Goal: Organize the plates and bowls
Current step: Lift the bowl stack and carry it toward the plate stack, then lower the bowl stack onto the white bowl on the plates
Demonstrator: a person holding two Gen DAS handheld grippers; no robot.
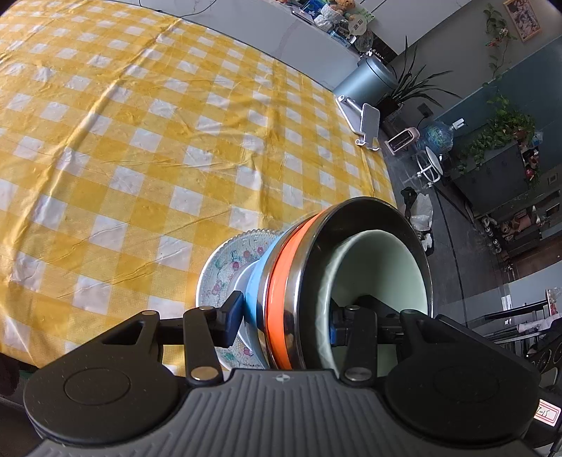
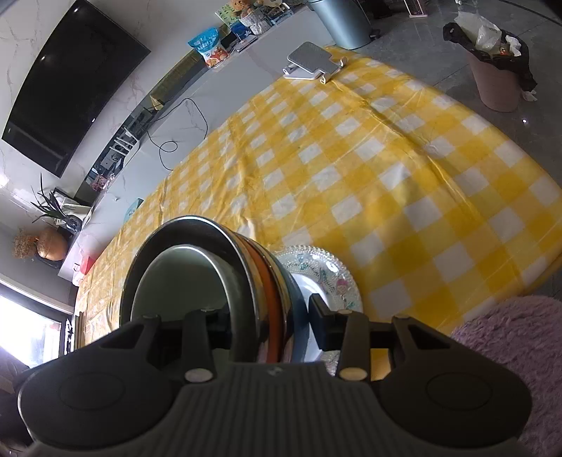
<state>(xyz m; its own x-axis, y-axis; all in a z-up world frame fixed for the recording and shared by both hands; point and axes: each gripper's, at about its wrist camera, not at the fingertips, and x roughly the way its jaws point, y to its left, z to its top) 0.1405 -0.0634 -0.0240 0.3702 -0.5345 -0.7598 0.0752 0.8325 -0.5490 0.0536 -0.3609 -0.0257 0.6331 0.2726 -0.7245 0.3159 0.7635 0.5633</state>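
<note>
Left wrist view: very little writing is showing. A small white label (image 1: 546,414) at the lower right edge of the housing is carrying handwritten marks too cut off to read, and a framed picture (image 1: 522,19) on the far wall is too small to make out. The left gripper (image 1: 286,321) is clamping a nested stack of dishes from one side: its left finger (image 1: 232,318) is pressing on the outside, against the floral plate (image 1: 224,267) and the pale blue bowl (image 1: 258,281), while the other finger is sitting inside the mint green bowl (image 1: 379,267). Between them an orange bowl (image 1: 279,302) and a steel bowl (image 1: 365,218) are lying nested, the whole stack tilting on edge above the yellow checked tablecloth (image 1: 140,140). A phone stand (image 1: 365,123) is resting at the far corner of the table.

Right wrist view: a blue snack bag (image 2: 210,47) on the counter is bearing print too small to read. The right gripper (image 2: 270,320) is gripping the same stack from the opposite side, one finger (image 2: 326,325) outside against the plate (image 2: 323,270), the other hidden inside the innermost bowl (image 2: 182,277). The steel rim (image 2: 196,228) and orange band (image 2: 267,291) are sitting between the jaws. A lined waste bin (image 2: 495,70) is standing on the floor beyond the table, and a dark screen (image 2: 70,81) is hanging on the wall.
</note>
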